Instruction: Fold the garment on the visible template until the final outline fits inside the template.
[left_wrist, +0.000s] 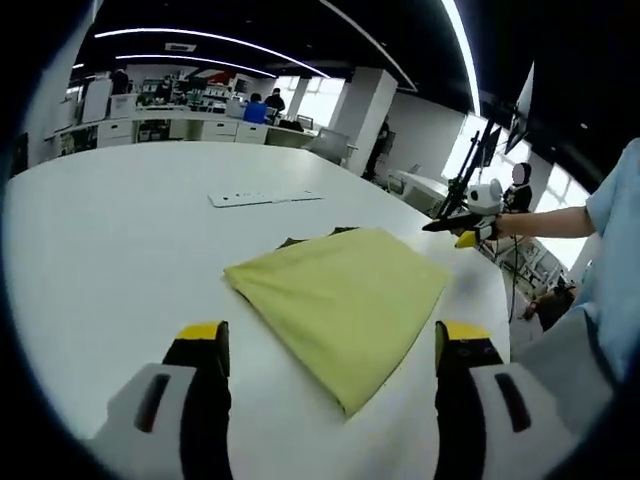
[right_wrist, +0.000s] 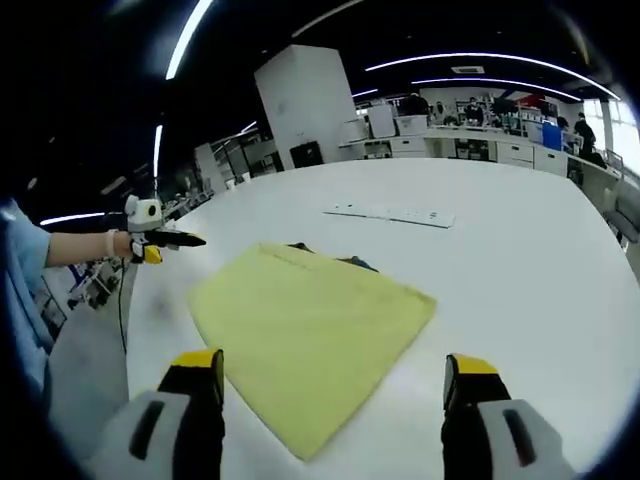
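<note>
With both my left gripper (left_wrist: 331, 345) and right gripper (right_wrist: 333, 375) wide open and empty, I'd check the folded yellow garment (left_wrist: 345, 295) at twelve o'clock hides the template.

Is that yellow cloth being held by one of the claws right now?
No, the yellow cloth lies flat on the white table, and the left claw stands open, apart from it.

- Your near table (left_wrist: 110, 260) surface lies bare around the folded yellow garment (left_wrist: 345, 295).
- Only a flat white strip (left_wrist: 262, 198) lies beyond it, well apart from the cloth.
</note>
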